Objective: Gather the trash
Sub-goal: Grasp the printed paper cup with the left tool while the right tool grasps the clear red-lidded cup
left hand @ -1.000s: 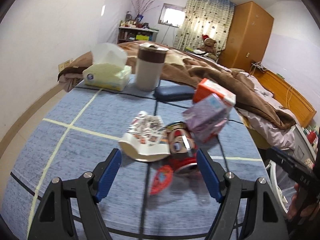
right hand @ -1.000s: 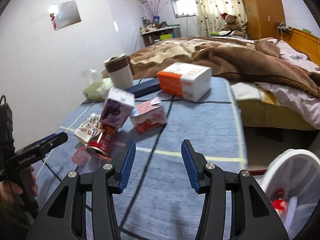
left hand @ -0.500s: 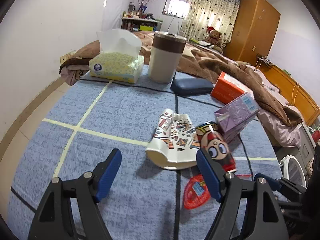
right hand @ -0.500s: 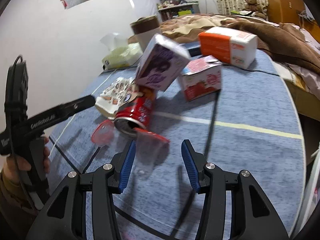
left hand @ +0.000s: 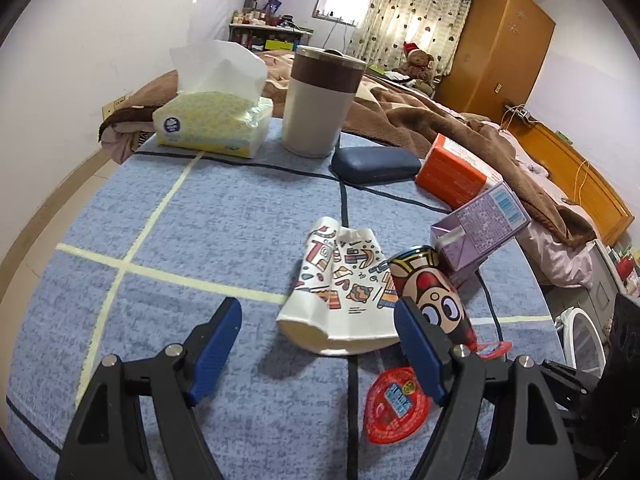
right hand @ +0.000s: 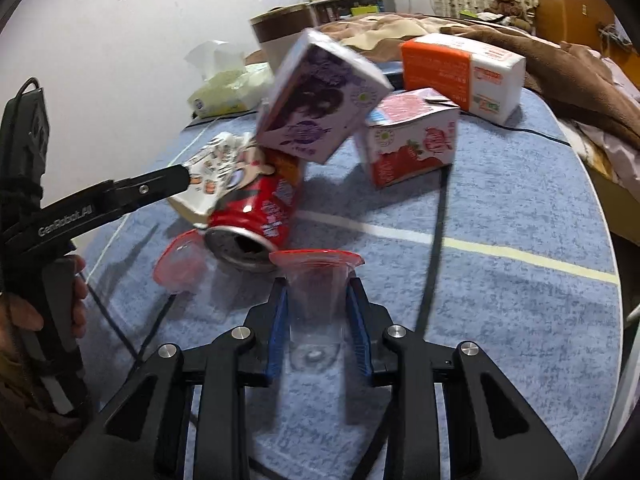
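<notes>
The right gripper point(right hand: 318, 312) has its blue-padded fingers point(right hand: 357, 316) closed against both sides of a clear plastic jelly cup with a red rim point(right hand: 316, 284), which stands upright between them, rim at the top, just in front of the open mouth of a red drink can lying on its side point(right hand: 256, 220). A purple-printed carton point(right hand: 320, 100) leans tilted on top of that can, and a red and white strawberry-printed carton point(right hand: 412, 144) stands on the blue woven surface with pale and dark stripes point(right hand: 520, 320) just to the right of it. A second clear cup with a red rim point(right hand: 178, 266) lies on its side left of the can. A crushed white paper cup with colourful printed patterns point(left hand: 340, 300) lies against the can's far side. The left gripper point(left hand: 318, 344) hangs low over the surface with its fingers point(left hand: 216, 344) spread wide and nothing between them; the paper cup lies just ahead of the gap, and the right-hand finger overlaps the can in the left wrist view. A red foil lid point(left hand: 396, 404) lies flat on the surface beside that finger. Farther back stand an orange and white box point(right hand: 460, 68), a dark blue glasses case point(left hand: 376, 164), a tall white tumbler with a brown band point(left hand: 322, 100) and a yellow tissue pack point(left hand: 212, 124). A bed with a brown blanket point(left hand: 440, 124) lies beyond the surface.
</notes>
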A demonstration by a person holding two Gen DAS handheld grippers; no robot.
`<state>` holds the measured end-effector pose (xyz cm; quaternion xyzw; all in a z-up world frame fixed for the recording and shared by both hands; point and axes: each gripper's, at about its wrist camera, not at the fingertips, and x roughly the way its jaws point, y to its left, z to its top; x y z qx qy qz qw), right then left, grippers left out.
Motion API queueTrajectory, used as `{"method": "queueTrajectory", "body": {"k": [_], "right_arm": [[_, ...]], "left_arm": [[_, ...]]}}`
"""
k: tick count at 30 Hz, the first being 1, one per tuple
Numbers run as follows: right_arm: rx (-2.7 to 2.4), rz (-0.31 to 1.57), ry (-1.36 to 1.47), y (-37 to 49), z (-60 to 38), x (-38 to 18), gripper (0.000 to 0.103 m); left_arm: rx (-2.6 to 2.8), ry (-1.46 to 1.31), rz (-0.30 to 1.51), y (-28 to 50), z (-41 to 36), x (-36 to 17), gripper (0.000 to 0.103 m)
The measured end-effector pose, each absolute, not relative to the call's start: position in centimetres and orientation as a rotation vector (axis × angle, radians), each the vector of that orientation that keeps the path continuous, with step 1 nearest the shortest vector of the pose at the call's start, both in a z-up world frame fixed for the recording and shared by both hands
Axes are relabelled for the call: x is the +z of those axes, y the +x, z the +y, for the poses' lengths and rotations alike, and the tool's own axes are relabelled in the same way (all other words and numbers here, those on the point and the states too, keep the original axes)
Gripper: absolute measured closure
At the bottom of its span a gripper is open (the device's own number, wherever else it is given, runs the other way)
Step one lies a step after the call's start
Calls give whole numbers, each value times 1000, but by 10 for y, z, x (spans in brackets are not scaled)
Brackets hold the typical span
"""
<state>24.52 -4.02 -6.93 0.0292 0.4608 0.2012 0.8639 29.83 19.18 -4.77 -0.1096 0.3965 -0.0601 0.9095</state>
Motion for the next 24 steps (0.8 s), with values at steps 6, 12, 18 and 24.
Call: {"method": "queueTrajectory", "body": {"k": [6, 12, 18, 24], "right_arm": [[383, 952, 89, 249, -57, -69, 73], [350, 943, 120, 247, -73, -69, 73], [334, 941, 137, 256, -77, -74, 73], [340, 935, 136, 254, -82, -73, 73]], "left_arm": [[-143, -194, 854, 311, 179, -55, 22], [-116, -80, 860, 319, 158, -59, 21], [-100, -33, 896, 329, 150, -67, 21], [-30, 44, 905, 335, 147, -72, 21]]}}
